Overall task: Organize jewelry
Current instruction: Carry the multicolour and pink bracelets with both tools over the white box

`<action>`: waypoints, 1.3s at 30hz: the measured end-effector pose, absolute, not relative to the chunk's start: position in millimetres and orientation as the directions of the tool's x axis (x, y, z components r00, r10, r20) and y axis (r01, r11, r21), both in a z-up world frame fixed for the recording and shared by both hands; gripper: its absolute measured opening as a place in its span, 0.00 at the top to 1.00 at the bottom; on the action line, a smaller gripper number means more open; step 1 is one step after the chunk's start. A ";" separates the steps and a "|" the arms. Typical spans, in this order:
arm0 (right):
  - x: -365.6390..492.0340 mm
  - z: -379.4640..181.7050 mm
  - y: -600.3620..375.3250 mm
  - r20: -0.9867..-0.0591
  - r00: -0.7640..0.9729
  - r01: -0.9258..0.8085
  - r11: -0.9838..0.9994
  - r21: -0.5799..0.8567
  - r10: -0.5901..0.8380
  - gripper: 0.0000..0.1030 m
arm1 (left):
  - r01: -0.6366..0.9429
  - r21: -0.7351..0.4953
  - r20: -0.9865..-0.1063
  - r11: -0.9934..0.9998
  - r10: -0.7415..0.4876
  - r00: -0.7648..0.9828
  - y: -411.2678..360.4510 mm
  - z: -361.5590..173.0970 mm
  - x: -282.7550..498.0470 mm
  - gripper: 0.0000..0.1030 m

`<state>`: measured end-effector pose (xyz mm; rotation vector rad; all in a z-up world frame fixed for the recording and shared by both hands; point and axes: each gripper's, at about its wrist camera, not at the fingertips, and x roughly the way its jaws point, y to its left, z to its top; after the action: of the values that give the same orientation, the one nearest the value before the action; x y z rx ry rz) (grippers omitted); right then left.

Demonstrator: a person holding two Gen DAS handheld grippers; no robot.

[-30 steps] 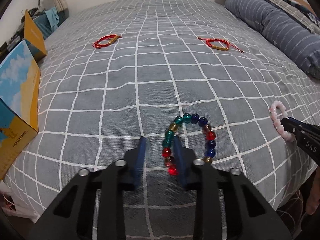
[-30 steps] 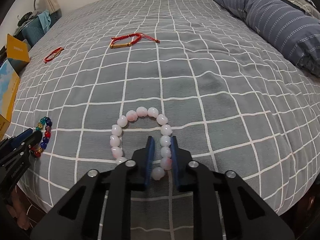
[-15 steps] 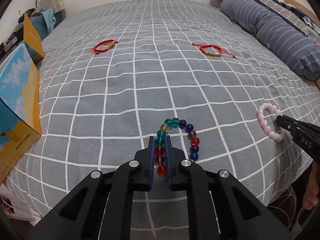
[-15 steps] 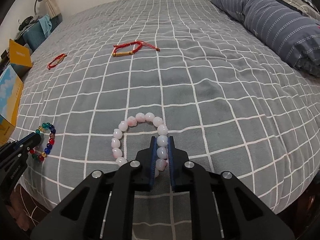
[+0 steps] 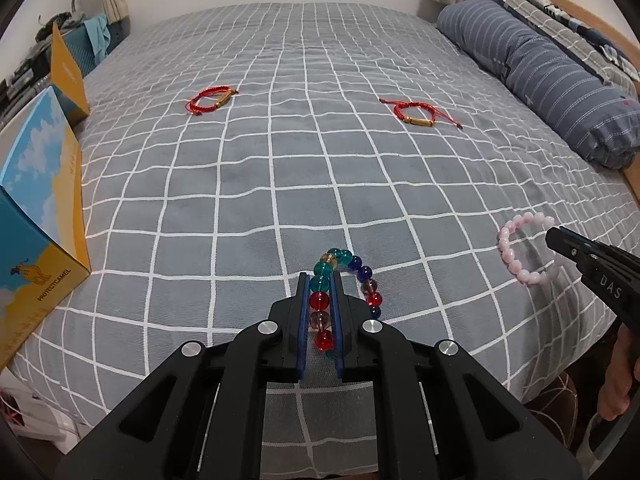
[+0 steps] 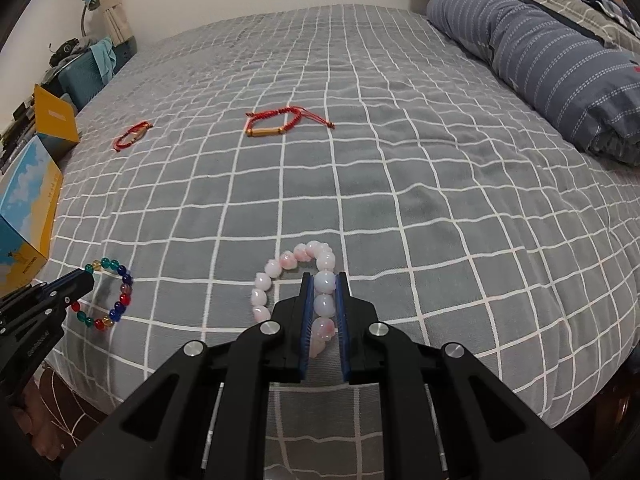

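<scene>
Left wrist view. Left gripper (image 5: 320, 280) clamped on the bead bracelet (image 5: 347, 292): its blue pads (image 5: 305, 320) press on a run of green, red and brownish beads along the bracelet's left side. The rest of the loop curves out past the fingertips and down to the right of the right finger, near the front edge of the bed (image 5: 304, 160). Whether the loop rests on the cover or hangs just above it cannot be told. Far right, the right gripper (image 5: 554, 236) comes in side-on, its tip at the pink bracelet (image 5: 520, 256); the jaw gap is not visible from here. Two red cord bracelets lie well beyond: one far left (image 5: 211, 98), one far right (image 5: 416, 114), well apart from each other. A box (image 5: 36, 240) stands at the left edge of the bed, and a bolster (image 5: 540, 76) lies along the right side.

Right wrist view. Right gripper (image 6: 325, 280) is closed on the pink bracelet (image 6: 288, 284), with three or four pale beads pinched between the pads. The free part of the loop arcs forward and to the left of the left finger. Left gripper (image 6: 86, 278) enters low left, tip on the bead bracelet (image 6: 112, 296). Red cords farther up the bed: the nearer one (image 6: 280, 122) ahead, the other (image 6: 132, 134) to the left.
</scene>
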<state>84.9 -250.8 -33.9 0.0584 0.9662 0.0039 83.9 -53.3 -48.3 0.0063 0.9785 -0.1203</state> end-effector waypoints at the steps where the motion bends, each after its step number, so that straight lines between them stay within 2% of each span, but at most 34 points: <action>1: 84.2 -32.2 -250.1 -0.819 0.572 0.020 0.998 0.053 0.032 0.90 | 0.106 -0.053 -0.827 0.993 -0.103 0.553 -52.5 -46.4 83.7 0.91; 39: 84.3 32.7 -218.3 -0.737 0.673 -0.062 0.998 0.031 0.064 0.90 | 0.098 -0.074 -0.764 0.992 -0.120 0.634 -25.0 34.8 85.2 0.91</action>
<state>84.3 -218.3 32.7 0.0032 0.8297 0.0711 85.2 -25.0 34.8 -0.0269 0.8755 -0.1242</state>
